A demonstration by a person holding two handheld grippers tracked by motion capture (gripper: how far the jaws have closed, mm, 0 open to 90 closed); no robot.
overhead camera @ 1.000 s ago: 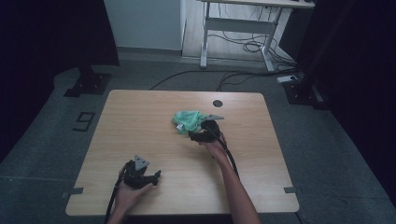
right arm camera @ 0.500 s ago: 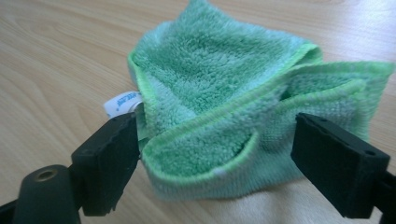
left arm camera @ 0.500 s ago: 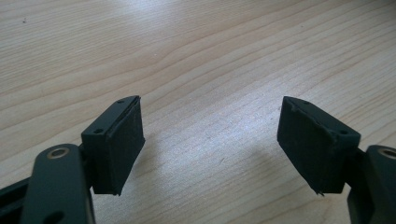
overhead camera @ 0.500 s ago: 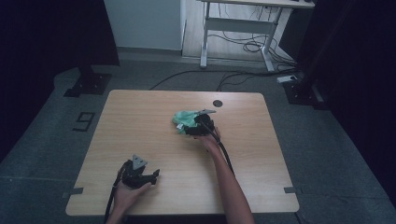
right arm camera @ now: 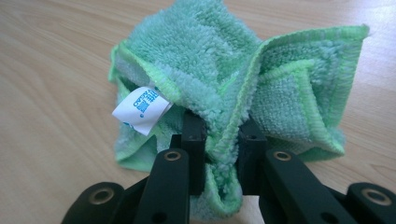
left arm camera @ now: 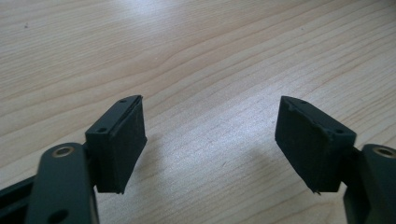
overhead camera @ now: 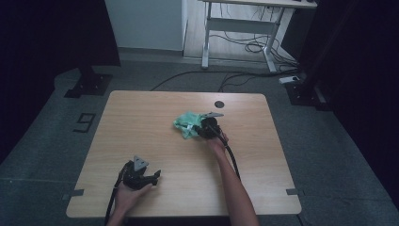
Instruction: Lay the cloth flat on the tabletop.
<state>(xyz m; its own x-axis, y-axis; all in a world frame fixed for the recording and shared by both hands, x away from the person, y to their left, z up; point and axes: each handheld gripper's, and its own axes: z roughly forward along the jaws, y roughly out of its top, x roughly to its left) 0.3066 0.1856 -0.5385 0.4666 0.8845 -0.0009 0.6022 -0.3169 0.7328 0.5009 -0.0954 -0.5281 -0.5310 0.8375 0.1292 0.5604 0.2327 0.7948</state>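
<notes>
A crumpled green towel [overhead camera: 188,123] lies near the middle of the wooden table [overhead camera: 141,117]. In the right gripper view the towel [right arm camera: 233,79] is bunched up, with a white label [right arm camera: 142,108] at its left. My right gripper [right arm camera: 220,140] is shut on a fold of the towel, and in the high view that gripper [overhead camera: 203,128] sits at the towel's right side. My left gripper [overhead camera: 153,177] rests near the table's front left, held in a hand. Its jaws stand wide apart over bare wood in the left gripper view [left arm camera: 210,140].
A dark round grommet [overhead camera: 219,104] is set in the table near its far edge. Beyond the table stand a white desk frame [overhead camera: 240,28] with cables on the floor and black stand bases [overhead camera: 89,84] at the sides.
My right gripper has moved a little toward the far side and closed on the towel's fold. The left gripper has stayed in place.
</notes>
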